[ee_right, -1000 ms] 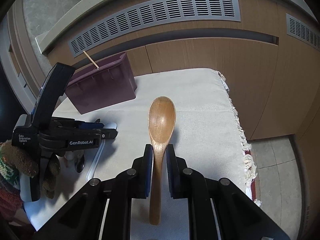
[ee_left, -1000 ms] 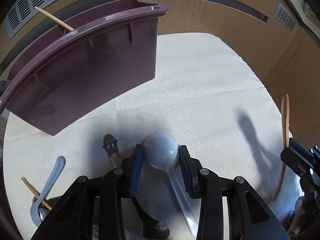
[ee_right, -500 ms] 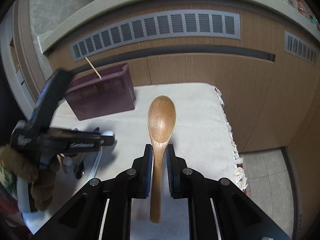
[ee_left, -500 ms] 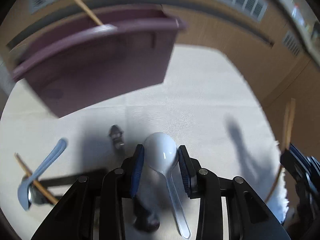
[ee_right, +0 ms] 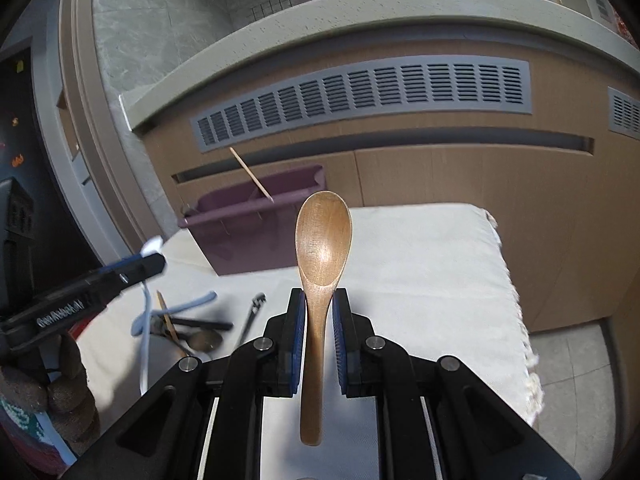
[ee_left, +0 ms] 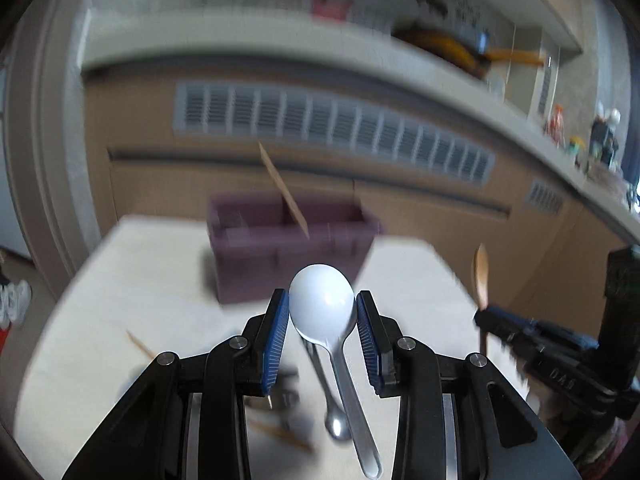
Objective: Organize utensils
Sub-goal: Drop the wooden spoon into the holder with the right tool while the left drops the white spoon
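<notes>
My left gripper (ee_left: pixel 322 312) is shut on a white plastic spoon (ee_left: pixel 322 304), bowl up, lifted above the cloth-covered table (ee_left: pixel 140 280). My right gripper (ee_right: pixel 320 312) is shut on a wooden spoon (ee_right: pixel 323 236), bowl up, held above the table (ee_right: pixel 420 260). The purple utensil box (ee_left: pixel 288 236) stands at the table's far side with a chopstick (ee_left: pixel 282 188) leaning out of it; it also shows in the right wrist view (ee_right: pixel 256 224). The left gripper (ee_right: pixel 100 284) appears in the right wrist view at left.
Loose utensils lie on the cloth: a light blue spoon (ee_right: pixel 176 308), dark-handled pieces (ee_right: pixel 200 324), a chopstick (ee_right: pixel 166 316), a metal spoon (ee_left: pixel 334 420). Wooden cabinets with vent grilles (ee_right: pixel 360 96) stand behind. The table's fringed edge (ee_right: pixel 516 320) is at right.
My left gripper has lifted the white spoon up off the table and tilted toward the box; the view is blurred by motion. My right gripper has risen slightly with the wooden spoon.
</notes>
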Action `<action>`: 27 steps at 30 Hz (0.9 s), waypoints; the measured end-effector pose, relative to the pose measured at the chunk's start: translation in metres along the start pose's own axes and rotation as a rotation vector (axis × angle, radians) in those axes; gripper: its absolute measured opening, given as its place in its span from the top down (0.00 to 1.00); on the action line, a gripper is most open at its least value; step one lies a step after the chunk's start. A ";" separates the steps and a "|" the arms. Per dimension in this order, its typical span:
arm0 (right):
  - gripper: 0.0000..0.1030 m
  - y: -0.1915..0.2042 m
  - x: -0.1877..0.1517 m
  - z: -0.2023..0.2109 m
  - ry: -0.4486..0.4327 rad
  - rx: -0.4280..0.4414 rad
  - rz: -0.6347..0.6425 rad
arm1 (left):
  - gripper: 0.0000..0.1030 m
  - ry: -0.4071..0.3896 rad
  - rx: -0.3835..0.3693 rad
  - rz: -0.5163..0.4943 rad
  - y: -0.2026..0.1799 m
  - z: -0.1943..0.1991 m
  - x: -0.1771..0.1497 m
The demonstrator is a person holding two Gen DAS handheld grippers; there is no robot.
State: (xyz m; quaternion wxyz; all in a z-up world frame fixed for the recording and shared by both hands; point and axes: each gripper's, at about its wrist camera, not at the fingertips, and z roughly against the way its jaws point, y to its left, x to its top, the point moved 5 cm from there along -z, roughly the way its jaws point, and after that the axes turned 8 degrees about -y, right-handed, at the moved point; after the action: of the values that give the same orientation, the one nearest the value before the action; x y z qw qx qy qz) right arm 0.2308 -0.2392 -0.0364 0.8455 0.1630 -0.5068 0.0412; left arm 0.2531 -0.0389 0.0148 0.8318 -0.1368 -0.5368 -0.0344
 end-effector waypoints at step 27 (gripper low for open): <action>0.88 0.048 0.105 -0.178 -0.232 -0.027 0.187 | 0.65 -0.262 0.214 -0.020 0.064 -0.138 0.076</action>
State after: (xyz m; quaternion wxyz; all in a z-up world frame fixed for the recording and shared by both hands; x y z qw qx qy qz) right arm 0.4200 -0.1471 -0.0108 0.7758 0.1075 -0.6147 0.0938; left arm 0.4208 -0.0068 0.0179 0.7640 -0.0454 -0.6427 0.0331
